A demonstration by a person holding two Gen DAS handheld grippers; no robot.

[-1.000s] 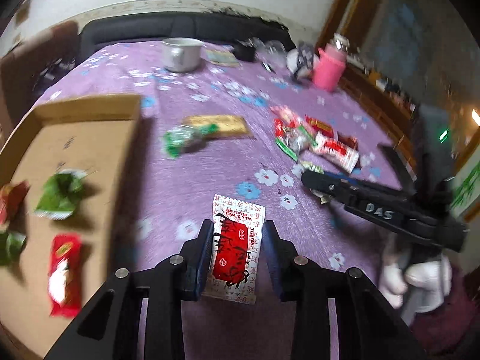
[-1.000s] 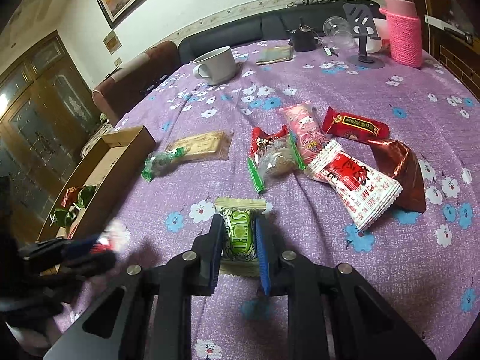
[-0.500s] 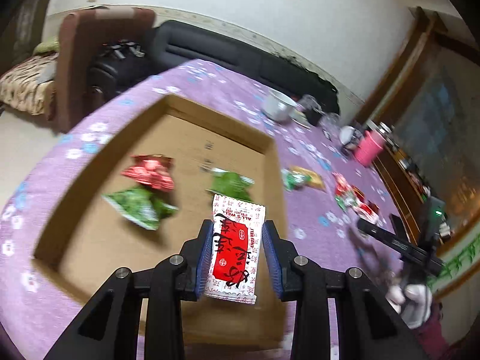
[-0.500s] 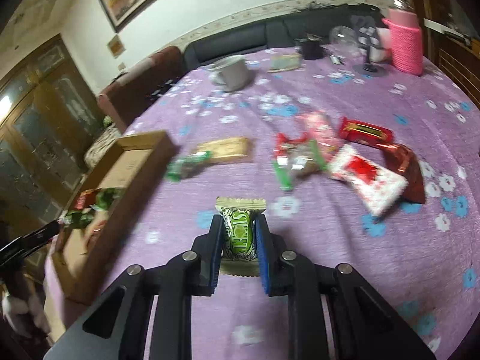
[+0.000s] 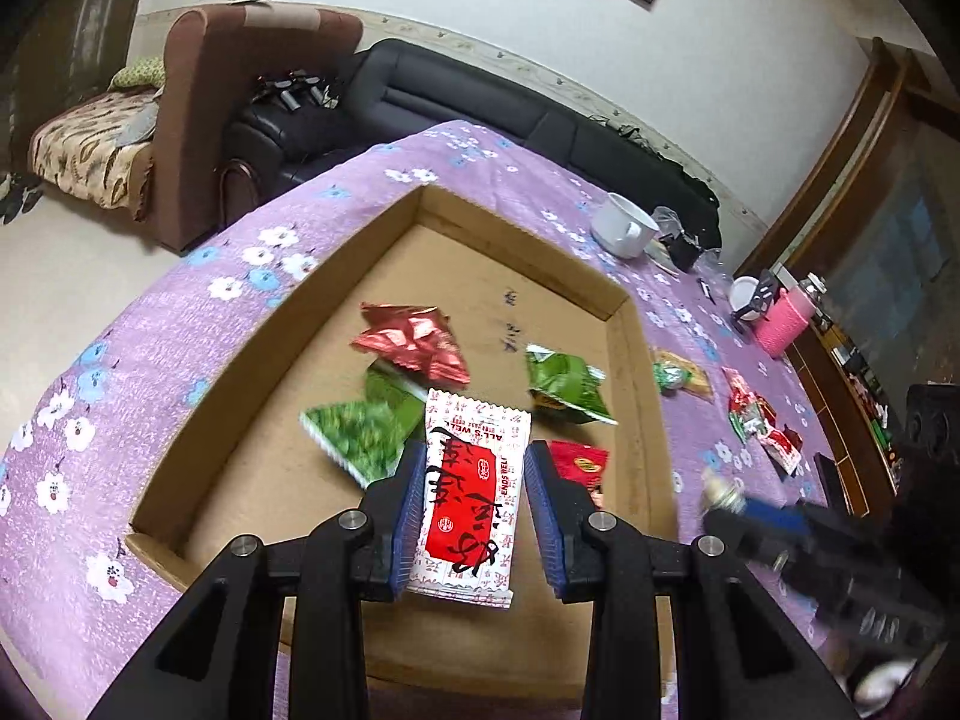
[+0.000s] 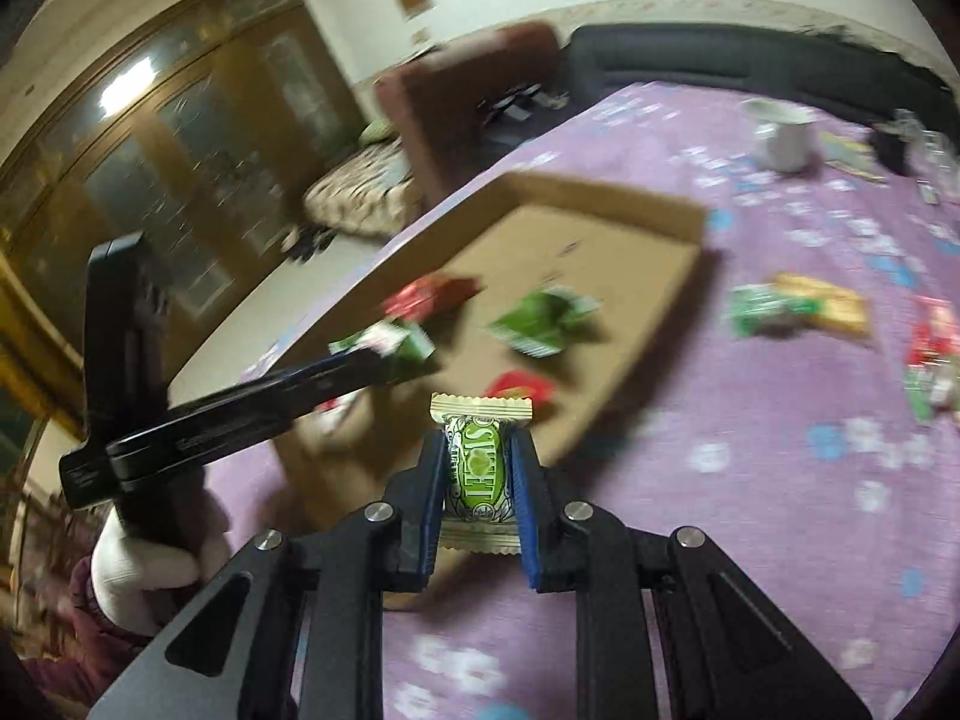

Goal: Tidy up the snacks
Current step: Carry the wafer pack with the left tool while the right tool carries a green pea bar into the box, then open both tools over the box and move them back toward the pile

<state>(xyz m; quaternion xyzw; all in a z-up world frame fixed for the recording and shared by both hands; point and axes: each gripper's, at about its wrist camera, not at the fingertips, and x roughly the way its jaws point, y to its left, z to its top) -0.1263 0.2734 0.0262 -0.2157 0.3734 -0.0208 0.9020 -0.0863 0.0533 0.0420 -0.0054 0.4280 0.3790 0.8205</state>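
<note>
My left gripper (image 5: 474,486) is shut on a red-and-white snack packet (image 5: 471,498) and holds it above the cardboard box (image 5: 516,228). The box holds a red foil packet (image 5: 414,342), green packets (image 5: 564,384) and a red packet (image 5: 579,462). My right gripper (image 6: 480,474) is shut on a small green candy packet (image 6: 480,474) and holds it over the box's near right edge (image 6: 600,420). The left gripper's body (image 6: 240,408) shows at the left of the right wrist view, reaching over the box. Loose snacks (image 5: 756,420) lie on the purple cloth right of the box.
The table has a purple flowered cloth (image 5: 150,372). A white mug (image 5: 621,231), a pink bottle (image 5: 783,318) and small items stand at the far end. More snacks (image 6: 798,306) lie right of the box. A sofa (image 5: 480,102) and armchair (image 5: 240,90) stand behind.
Both grippers have swung left from the snack pile to the box, each still holding its packet. The left one is over the box interior, the right one near its edge.
</note>
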